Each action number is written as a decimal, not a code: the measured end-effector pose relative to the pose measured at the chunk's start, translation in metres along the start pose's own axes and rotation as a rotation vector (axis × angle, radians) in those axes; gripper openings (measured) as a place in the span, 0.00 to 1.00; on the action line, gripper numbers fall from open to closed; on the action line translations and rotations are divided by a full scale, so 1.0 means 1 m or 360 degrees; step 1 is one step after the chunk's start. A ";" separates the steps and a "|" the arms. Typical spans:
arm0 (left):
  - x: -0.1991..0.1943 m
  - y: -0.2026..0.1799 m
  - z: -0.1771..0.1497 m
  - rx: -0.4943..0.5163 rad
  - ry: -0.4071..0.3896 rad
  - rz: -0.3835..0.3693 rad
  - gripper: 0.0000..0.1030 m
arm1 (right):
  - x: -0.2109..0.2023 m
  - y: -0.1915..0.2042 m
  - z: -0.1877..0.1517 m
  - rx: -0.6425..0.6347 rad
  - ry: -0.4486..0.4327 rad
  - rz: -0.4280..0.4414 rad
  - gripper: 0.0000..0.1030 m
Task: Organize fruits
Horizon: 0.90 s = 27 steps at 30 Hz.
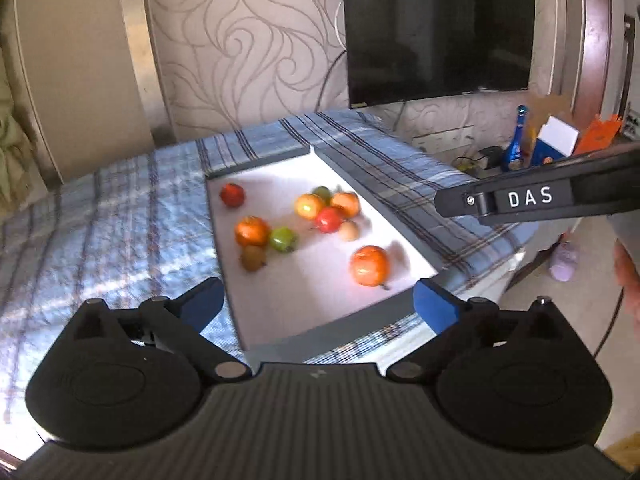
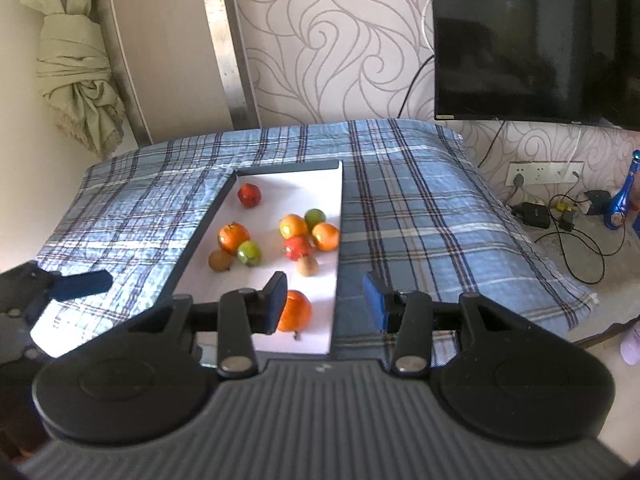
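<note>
- A shallow rectangular tray (image 2: 256,168) with a smooth white floor and dark grey rim was seen lying on a desk covered by a crinkled blue plaid cloth (image 2: 420,208); its long axis ran away from the cameras.
- Small round glossy fruits were scattered inside the tray: a red one (image 2: 249,195) alone at the far end, a cluster of orange, green, red and dull brown ones mid-tray, and a large orange fruit (image 2: 298,312) at the near end.
- The left claw (image 1: 318,304) was spread fully wide above the tray's near end, nothing between its blue-padded fingers.
- The right claw (image 2: 326,298) was held partly open and empty, over the tray's near right edge.
</note>
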<state>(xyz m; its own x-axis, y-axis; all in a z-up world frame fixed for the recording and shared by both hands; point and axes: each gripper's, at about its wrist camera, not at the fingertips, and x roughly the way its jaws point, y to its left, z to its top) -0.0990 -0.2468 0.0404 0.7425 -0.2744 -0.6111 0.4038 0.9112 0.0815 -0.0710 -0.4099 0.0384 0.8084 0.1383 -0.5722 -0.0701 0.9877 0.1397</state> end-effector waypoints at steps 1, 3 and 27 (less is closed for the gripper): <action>0.002 0.000 0.000 -0.0018 0.0025 -0.0001 1.00 | -0.002 -0.003 -0.001 0.0004 -0.0002 -0.0006 0.43; 0.003 0.002 0.000 -0.0075 0.0045 0.0012 1.00 | -0.006 -0.008 -0.002 0.0015 -0.0011 -0.0016 0.43; 0.010 -0.004 0.008 -0.0016 0.0011 0.0171 1.00 | -0.004 -0.011 -0.004 -0.0057 0.0031 -0.0007 0.43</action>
<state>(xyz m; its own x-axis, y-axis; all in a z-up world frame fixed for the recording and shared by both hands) -0.0890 -0.2558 0.0405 0.7775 -0.1732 -0.6046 0.3170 0.9382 0.1389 -0.0763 -0.4214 0.0359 0.7974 0.1349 -0.5882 -0.0877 0.9903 0.1082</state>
